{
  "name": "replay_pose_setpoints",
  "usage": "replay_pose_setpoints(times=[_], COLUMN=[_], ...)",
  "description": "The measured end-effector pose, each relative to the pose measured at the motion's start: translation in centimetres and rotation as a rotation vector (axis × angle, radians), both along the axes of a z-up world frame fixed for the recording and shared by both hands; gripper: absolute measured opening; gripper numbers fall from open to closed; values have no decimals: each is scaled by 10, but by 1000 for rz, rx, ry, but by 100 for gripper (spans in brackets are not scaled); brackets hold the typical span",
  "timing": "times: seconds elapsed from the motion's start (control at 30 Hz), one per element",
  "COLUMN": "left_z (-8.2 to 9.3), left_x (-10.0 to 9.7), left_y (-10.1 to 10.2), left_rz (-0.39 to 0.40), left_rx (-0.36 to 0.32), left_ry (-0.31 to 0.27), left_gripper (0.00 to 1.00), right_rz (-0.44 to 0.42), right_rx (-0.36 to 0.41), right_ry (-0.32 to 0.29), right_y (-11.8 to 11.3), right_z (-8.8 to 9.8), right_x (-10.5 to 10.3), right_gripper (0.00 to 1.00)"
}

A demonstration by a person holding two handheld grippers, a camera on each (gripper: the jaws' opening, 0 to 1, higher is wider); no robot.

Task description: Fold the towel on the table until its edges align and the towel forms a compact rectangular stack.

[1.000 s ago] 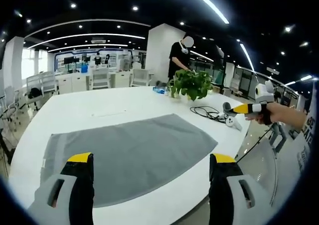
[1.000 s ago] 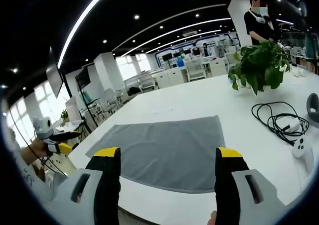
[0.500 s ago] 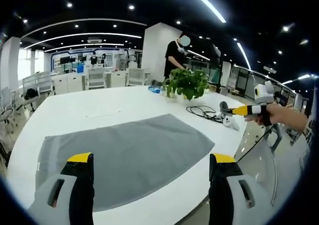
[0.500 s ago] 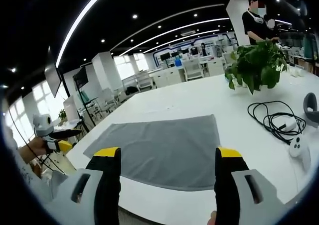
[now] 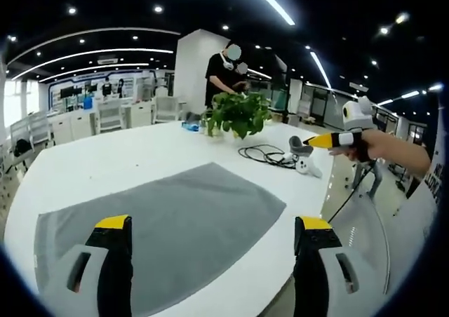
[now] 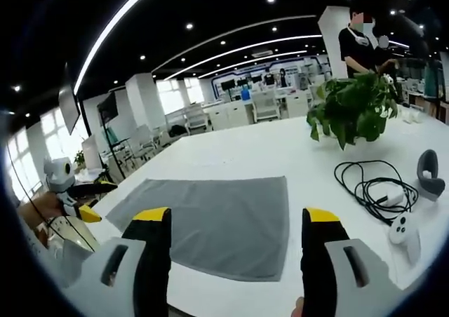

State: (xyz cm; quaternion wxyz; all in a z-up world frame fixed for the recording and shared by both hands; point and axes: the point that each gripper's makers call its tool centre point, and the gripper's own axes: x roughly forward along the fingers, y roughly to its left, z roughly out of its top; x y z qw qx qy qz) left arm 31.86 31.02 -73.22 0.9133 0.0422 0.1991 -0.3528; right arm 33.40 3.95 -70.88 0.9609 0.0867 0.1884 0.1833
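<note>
A grey towel [image 5: 158, 222] lies spread flat on the white table [image 5: 105, 156], and the right gripper view has the same towel [image 6: 214, 215] ahead of the jaws. My left gripper [image 5: 210, 234] is open above the near table edge, nothing between its yellow-tipped jaws. My right gripper [image 6: 235, 222] is open too, hovering off the towel's near edge. In the left gripper view the right gripper [image 5: 335, 140] appears at the right, held in a hand. At the left of the right gripper view sits the left gripper [image 6: 81, 203].
A potted green plant [image 6: 351, 110] stands at the far side of the table. A coiled black cable [image 6: 365, 187] and white controllers [image 6: 403, 233] lie right of the towel. A person in black [image 5: 224, 75] stands behind the plant. Desks and chairs fill the background.
Both cameras have swung: in the left gripper view the scene slid left, and in the right gripper view the towel and plant shifted left and away. The towel lies unmoved; both grippers stay open.
</note>
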Motion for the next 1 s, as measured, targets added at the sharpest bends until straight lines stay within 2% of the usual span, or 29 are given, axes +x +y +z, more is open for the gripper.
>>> replay_pose_setpoints(times=[0.13, 0.3, 0.6, 0.8, 1.0], left_z=[-1, -5, -11, -23, -49], left_x=[2, 9, 25, 28, 17], left_y=[-20, -41, -79, -111, -144], left_rz=[-45, -106, -202, -271, -370], left_rx=[10, 63, 123, 137, 172], left_ry=[2, -3, -18, -8, 37], left_gripper=[99, 99, 99, 98, 98], right_rz=[-6, -8, 0, 42, 60], right_rx=[-5, -9, -12, -23, -20], right_ry=[-10, -15, -23, -5, 7], right_y=[-9, -18, -23, -19, -19], right_z=[4, 6, 8, -1, -13], right_x=[7, 21, 52, 75, 100], right_gripper=[75, 74, 71, 71, 70])
